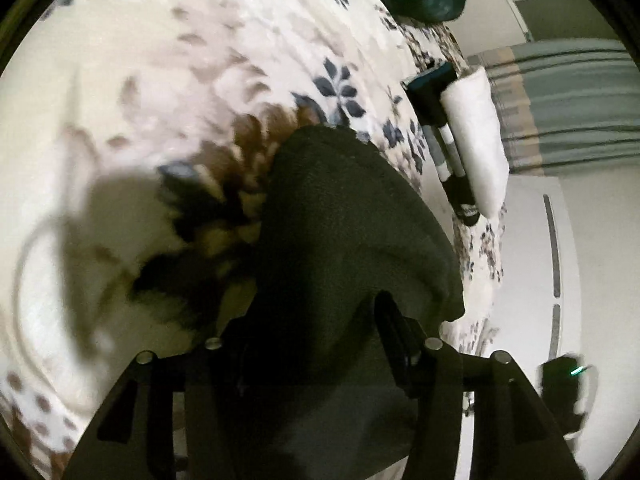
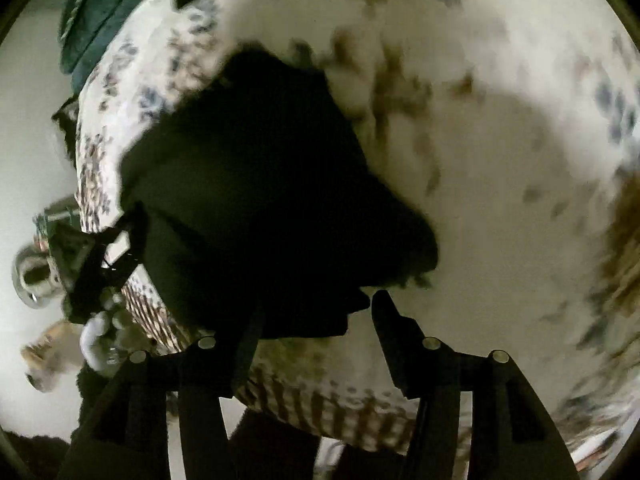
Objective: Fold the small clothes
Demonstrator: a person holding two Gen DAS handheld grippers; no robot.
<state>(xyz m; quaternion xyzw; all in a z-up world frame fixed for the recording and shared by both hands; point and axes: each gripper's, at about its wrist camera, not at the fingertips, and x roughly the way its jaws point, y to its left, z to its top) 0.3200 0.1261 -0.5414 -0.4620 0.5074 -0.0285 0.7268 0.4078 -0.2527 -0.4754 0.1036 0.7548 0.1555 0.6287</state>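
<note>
Dark garment (image 1: 344,216) near bedspread (image 1: 168,60) edge

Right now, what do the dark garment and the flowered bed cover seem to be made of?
Dark garment: probably fleece or terry knit, matte. Its surface looks nubbly and soft, it drapes in thick rounded folds, and it shows no shine.

Flowered bed cover: likely plush or brushed blanket cloth with a printed pattern. The surface looks soft and slightly fuzzy with gentle ripples, though motion blur leaves this open.
</note>
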